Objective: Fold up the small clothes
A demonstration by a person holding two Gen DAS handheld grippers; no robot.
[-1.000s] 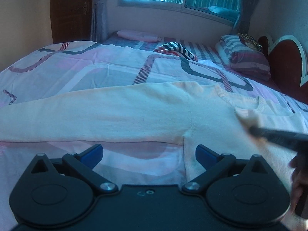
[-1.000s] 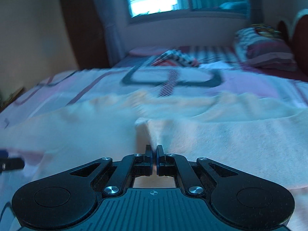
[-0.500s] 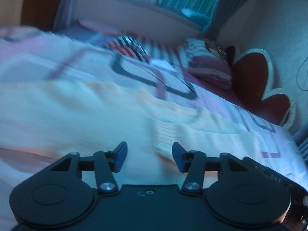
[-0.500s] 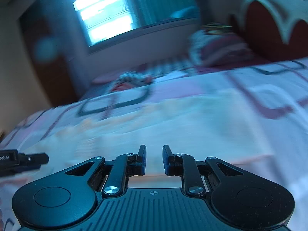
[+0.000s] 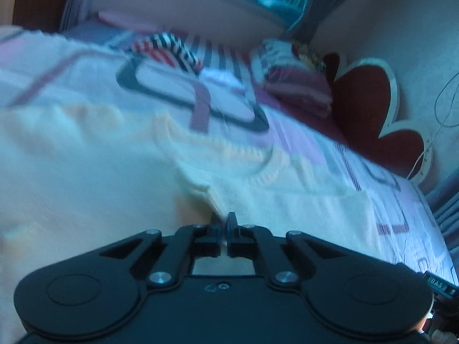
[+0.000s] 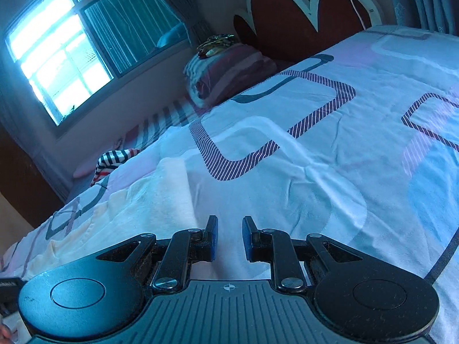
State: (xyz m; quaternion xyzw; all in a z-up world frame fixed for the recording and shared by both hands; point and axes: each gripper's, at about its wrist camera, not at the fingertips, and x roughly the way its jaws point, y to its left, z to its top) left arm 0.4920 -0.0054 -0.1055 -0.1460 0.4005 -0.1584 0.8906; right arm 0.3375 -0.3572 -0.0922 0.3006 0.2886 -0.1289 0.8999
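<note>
Well, the left gripper (image 5: 223,223) was clenched on a pinch of the cream sweater (image 5: 120,177) lying across the quilt (image 6: 330,149), neckline at twelve o'clock; the right gripper (image 6: 229,236) stood released, nothing between its fingers.

left claw (image 5: 224,223): clamped | right claw (image 6: 229,229): jaws apart, angled down

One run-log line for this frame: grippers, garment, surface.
left gripper: shut on cream sweater below neckline | right gripper: open, empty | sweater flat on patterned bedspread
</note>
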